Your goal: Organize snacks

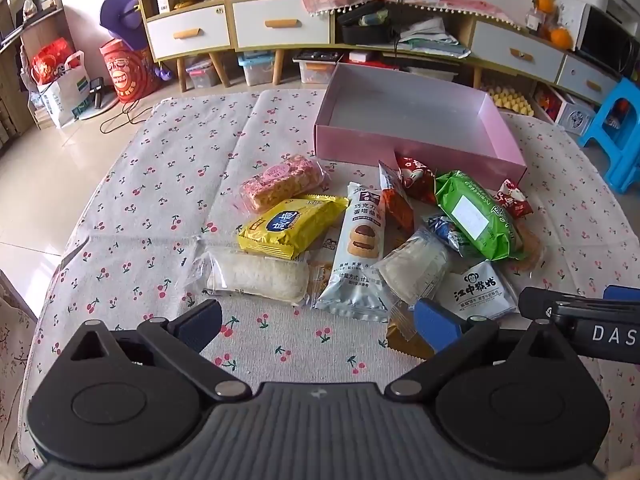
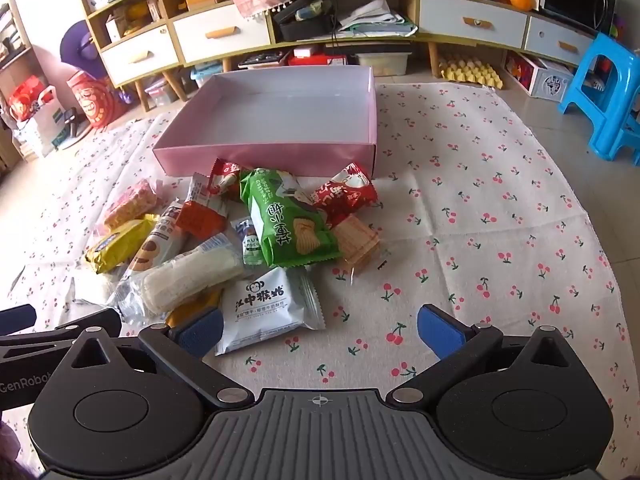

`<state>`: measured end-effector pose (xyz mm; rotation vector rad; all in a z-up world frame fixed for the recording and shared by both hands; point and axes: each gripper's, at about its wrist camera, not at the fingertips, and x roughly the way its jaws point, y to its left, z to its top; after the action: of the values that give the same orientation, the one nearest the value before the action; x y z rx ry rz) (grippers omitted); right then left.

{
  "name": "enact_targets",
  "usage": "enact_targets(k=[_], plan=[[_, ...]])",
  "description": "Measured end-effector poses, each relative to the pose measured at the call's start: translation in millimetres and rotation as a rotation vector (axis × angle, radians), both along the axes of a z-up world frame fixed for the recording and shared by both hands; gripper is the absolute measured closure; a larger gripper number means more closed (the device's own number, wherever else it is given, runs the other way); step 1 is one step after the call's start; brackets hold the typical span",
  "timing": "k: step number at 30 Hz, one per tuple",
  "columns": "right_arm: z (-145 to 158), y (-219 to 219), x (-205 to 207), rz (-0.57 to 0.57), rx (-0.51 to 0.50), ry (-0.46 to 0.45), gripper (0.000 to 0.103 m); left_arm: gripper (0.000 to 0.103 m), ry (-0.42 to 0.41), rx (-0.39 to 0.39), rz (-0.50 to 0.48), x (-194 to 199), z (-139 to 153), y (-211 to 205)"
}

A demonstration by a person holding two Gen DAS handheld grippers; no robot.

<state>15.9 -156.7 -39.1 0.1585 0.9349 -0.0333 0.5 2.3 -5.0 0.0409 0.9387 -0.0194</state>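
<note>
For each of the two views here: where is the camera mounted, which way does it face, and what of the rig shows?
Left wrist: on the left tool, angled down over the snack pile's left side toward the pink box; its own open fingers and the right tool's edge show.
Right wrist: on the right tool, angled down at the pile's right side; its own open fingers show.
Shared: pink box, green packet, white monkey-logo packet, cherry-print cloth.

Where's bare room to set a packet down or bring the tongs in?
The pink box is empty inside. Bare cloth lies right of the green packet, out to the tablecloth edge, and left of the yellow packet. The pile in front of the box is crowded and overlapping. Both tongs, left and right, are open.
</note>
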Motion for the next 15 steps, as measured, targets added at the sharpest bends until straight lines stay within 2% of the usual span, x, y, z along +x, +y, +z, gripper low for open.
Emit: enact_targets(k=[15], plan=[[-1.4,1.5,0.1,0.003,-0.004,0.004,0.000,0.000,0.009,-0.006,0.002,0.3,-1.1,1.4]])
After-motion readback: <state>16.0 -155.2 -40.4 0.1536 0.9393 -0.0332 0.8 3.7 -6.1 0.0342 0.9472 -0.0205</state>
